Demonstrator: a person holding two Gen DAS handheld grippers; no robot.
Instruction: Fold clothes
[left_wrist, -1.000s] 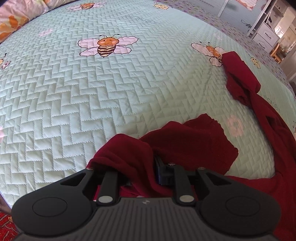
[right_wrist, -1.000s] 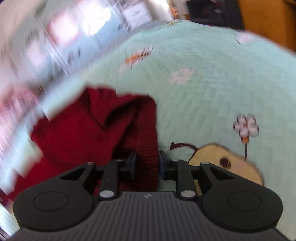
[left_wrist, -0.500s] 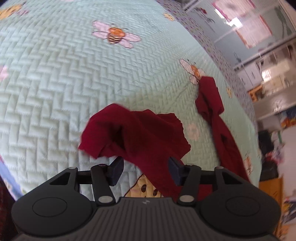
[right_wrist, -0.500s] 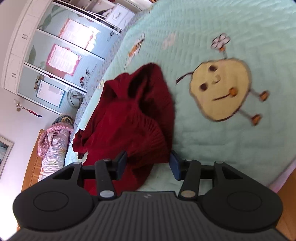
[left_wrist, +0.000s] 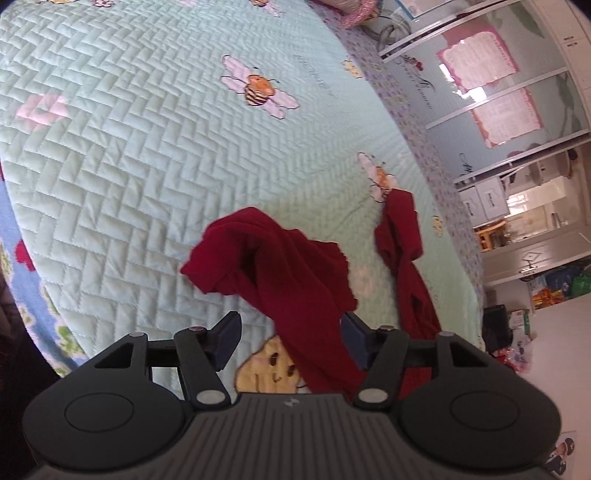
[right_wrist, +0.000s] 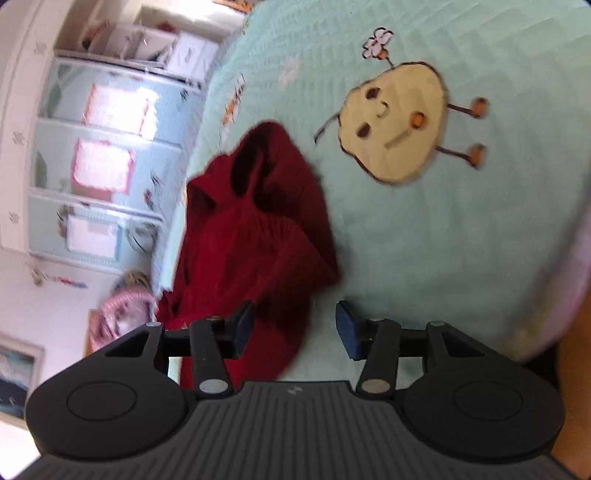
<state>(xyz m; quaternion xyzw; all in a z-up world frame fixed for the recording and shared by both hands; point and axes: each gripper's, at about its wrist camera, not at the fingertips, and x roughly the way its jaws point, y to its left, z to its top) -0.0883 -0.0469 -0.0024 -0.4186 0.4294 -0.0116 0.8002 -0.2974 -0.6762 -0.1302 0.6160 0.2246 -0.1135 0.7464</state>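
A dark red knitted garment lies crumpled on the mint quilted bedspread, with one long part trailing off to the right. My left gripper hangs just above it with its jaws opening; a fold of the cloth runs between them close to the right finger, and the pads do not press on it. In the right wrist view the same garment is bunched up. My right gripper is open, with cloth lying by its left finger.
The bedspread carries bee patches and a yellow cartoon figure. The bed's edge drops off near my right gripper. Pale blue wardrobe doors stand beyond the bed, with a pink pillow at its far end.
Both grippers were shut on the red cloth and have opened and let it go. Both have rolled and drawn back a little, and the garment has settled on the bed.
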